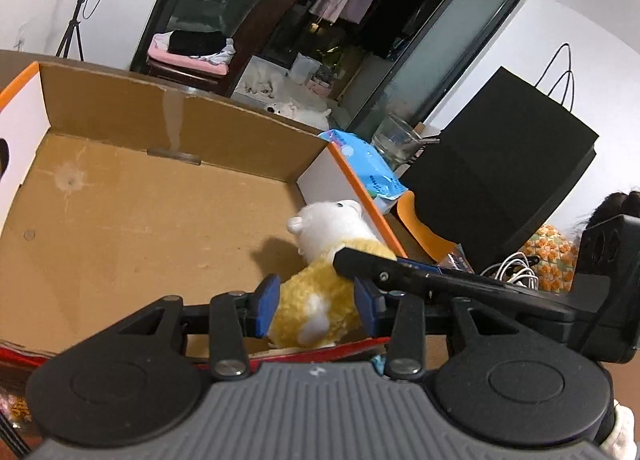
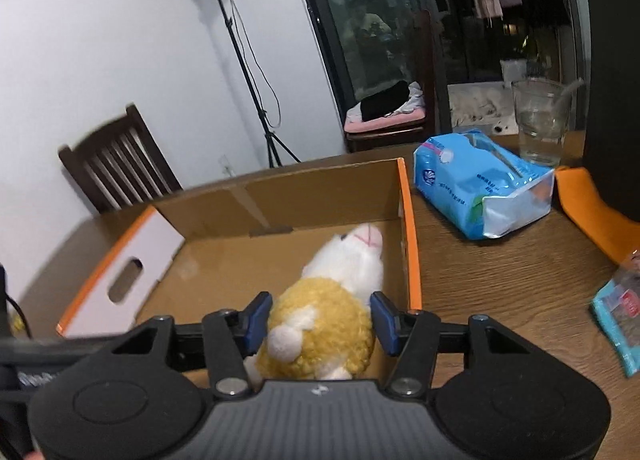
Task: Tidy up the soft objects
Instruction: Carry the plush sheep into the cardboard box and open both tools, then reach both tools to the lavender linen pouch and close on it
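A plush toy [image 1: 332,228] with a white head and a woolly yellow body is in the near right corner of an open cardboard box [image 1: 120,188] with orange rims. My left gripper [image 1: 316,306] has its blue pads against both sides of the yellow body. In the right wrist view, my right gripper [image 2: 320,320] also presses its pads on the plush toy [image 2: 348,260], whose head points toward the far wall of the box [image 2: 320,196]. One black finger [image 1: 360,262] of the right gripper lies across the toy's back in the left wrist view. Whether the toy rests on the box floor I cannot tell.
On the wooden table right of the box are a blue tissue pack [image 2: 476,184], a glass [image 2: 540,120], an orange lid [image 2: 592,208] and a snack packet [image 2: 620,312]. A black bag [image 1: 500,164] and white cables [image 1: 512,268] stand further right. A chair [image 2: 116,160] is behind the table.
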The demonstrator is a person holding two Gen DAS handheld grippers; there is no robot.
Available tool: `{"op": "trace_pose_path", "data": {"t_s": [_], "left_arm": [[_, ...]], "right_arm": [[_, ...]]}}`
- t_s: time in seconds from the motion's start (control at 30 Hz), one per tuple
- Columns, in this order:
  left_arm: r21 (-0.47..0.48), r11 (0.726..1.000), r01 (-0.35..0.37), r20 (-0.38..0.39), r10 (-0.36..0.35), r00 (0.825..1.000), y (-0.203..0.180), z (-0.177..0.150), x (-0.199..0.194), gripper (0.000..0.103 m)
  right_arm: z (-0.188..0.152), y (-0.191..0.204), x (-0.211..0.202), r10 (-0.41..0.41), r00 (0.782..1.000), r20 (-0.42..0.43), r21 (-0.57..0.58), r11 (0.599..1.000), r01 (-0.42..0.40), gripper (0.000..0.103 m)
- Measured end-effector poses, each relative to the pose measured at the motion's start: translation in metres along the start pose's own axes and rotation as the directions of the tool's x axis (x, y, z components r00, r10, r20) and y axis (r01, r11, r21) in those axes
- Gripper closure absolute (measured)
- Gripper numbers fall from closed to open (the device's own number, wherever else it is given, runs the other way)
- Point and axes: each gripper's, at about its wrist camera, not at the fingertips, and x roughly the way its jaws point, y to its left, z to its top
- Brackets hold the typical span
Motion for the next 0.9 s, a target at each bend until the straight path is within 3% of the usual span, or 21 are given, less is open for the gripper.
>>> {"op": "trace_pose_path", "data": {"t_s": [0.23, 0.33, 0.37, 0.4, 0.53, 0.8, 0.9], "left_arm": [[0.066, 0.994, -0.083, 0.055, 0.079, 0.995, -0.024, -0.004, -0.046, 0.057], [0.118, 0.984, -0.137, 0.118, 0.123, 0.985, -0.04, -0.003, -0.08, 0.051], [0.136, 0.977, -0.163, 0.143, 0.143, 0.979, -0.045, -0.003, -0.094, 0.045], [0.151, 0.969, -0.197, 0.173, 0.17, 0.97, -0.05, -0.005, -0.108, 0.038], [0.19, 0.919, -0.345, 0.296, 0.281, 0.913, -0.062, -0.028, -0.164, 0.027], [0.207, 0.858, -0.47, 0.429, 0.353, 0.832, -0.07, -0.125, -0.248, 0.017], [0.216, 0.851, -0.478, 0.441, 0.352, 0.826, -0.074, -0.164, -0.268, 0.015]], "right_arm": [[0.007, 0.01, -0.041, -0.04, 0.998, 0.048, -0.035, 0.999, 0.042, 0.04], [0.015, 0.015, -0.07, -0.046, 0.995, 0.093, -0.057, 0.997, 0.052, 0.036], [0.018, 0.017, -0.081, -0.046, 0.993, 0.107, -0.064, 0.997, 0.053, 0.035], [0.019, 0.019, -0.092, -0.044, 0.992, 0.121, -0.071, 0.996, 0.053, 0.032], [0.011, 0.028, -0.144, -0.048, 0.979, 0.196, -0.11, 0.991, 0.071, 0.025], [-0.072, 0.046, -0.225, 0.011, 0.948, 0.317, -0.207, 0.977, 0.058, 0.018], [-0.115, 0.055, -0.245, 0.016, 0.935, 0.354, -0.216, 0.974, 0.065, 0.017]]}}
